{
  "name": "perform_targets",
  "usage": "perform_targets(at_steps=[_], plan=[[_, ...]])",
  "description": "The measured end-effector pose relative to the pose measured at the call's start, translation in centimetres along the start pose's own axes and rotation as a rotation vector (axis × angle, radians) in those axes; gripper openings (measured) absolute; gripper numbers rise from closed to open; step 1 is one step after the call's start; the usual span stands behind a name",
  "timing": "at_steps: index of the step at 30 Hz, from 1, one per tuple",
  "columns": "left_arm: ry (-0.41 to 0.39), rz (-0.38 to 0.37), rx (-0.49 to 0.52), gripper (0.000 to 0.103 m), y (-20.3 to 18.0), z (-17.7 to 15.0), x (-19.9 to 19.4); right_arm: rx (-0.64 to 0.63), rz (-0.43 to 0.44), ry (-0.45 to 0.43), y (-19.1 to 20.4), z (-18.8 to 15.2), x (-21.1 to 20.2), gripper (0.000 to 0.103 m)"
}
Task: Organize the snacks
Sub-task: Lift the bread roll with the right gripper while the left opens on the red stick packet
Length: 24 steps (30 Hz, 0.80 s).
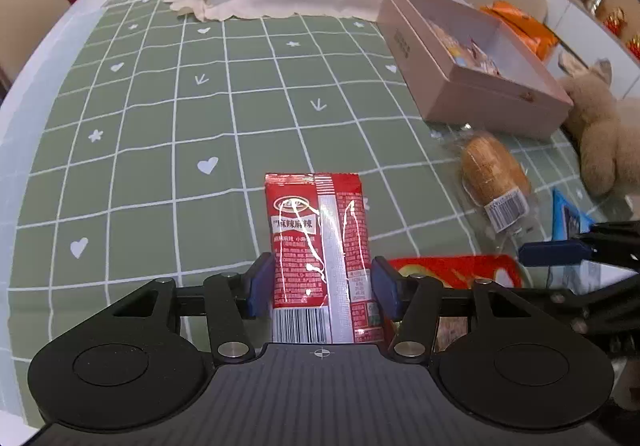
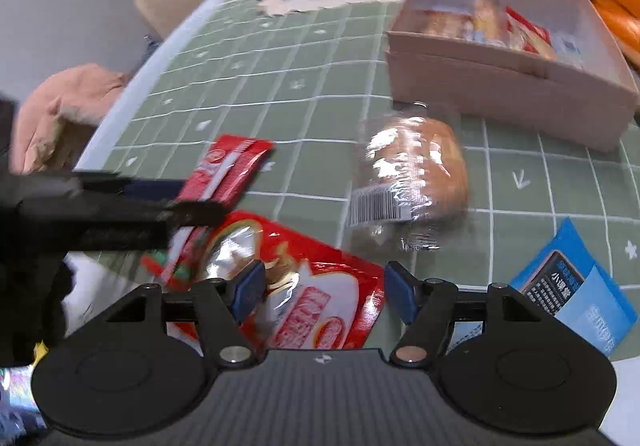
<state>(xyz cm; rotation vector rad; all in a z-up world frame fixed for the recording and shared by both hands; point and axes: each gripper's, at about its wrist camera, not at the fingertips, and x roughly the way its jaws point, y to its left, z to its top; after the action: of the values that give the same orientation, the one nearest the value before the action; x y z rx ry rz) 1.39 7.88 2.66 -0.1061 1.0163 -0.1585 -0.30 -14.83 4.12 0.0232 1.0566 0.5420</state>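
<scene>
left gripper [image 1: 323,282] clamped on red snack packet [image 1: 316,246], pads pressing both long edges, packet lifted off green checked tablecloth [image 1: 160,118]; right gripper [image 2: 323,292] parted with nothing pinched, hovering over bigger red snack bag [image 2: 320,310]; wrapped bread [image 2: 416,182] lying just beside pink box [image 2: 500,94], box open with snacks inside; blue packet [image 2: 580,298] off to the right.

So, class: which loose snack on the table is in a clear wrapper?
The bread roll by the pink box; the other packets are opaque red or blue.
</scene>
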Motion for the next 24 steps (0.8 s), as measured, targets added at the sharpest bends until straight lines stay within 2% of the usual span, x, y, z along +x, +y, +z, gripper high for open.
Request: perform_targets(at_steps=[3,5,9,12,18,19,22,24], plan=[[-0.010,0.001,-0.008,0.057,-0.2,0.1,0.2,-0.093,-0.129,-0.061,0.5,0.1,-1.6,0.066],[-0.014,0.013,-0.004,0.057,-0.5,0.0,0.2,-0.109,-0.173,-0.083,0.0,0.6,-2.3,0.067],[-0.025,0.033,0.017,0.057,-0.9,-0.3,0.3,-0.037,-0.177,-0.102,-1.9,2.8,-2.1,0.069],[-0.011,0.045,0.041,0.058,-1.1,0.0,0.4,0.002,-0.189,-0.085,-3.0,4.8,-0.1,0.070],[0.017,0.101,0.164,0.071,-2.5,1.4,2.0,0.015,-0.155,-0.029,-3.0,5.7,2.9,0.070],[0.018,0.114,0.179,0.077,-2.7,1.7,2.4,0.009,-0.150,-0.027,-2.9,5.5,2.8,0.070],[0.035,0.100,0.198,0.086,-2.5,2.6,3.1,-0.008,-0.155,-0.021,-2.9,4.9,2.4,0.067],[0.043,0.093,0.211,0.087,-2.0,2.9,3.2,-0.003,-0.165,-0.017,-3.2,4.4,1.9,0.067]])
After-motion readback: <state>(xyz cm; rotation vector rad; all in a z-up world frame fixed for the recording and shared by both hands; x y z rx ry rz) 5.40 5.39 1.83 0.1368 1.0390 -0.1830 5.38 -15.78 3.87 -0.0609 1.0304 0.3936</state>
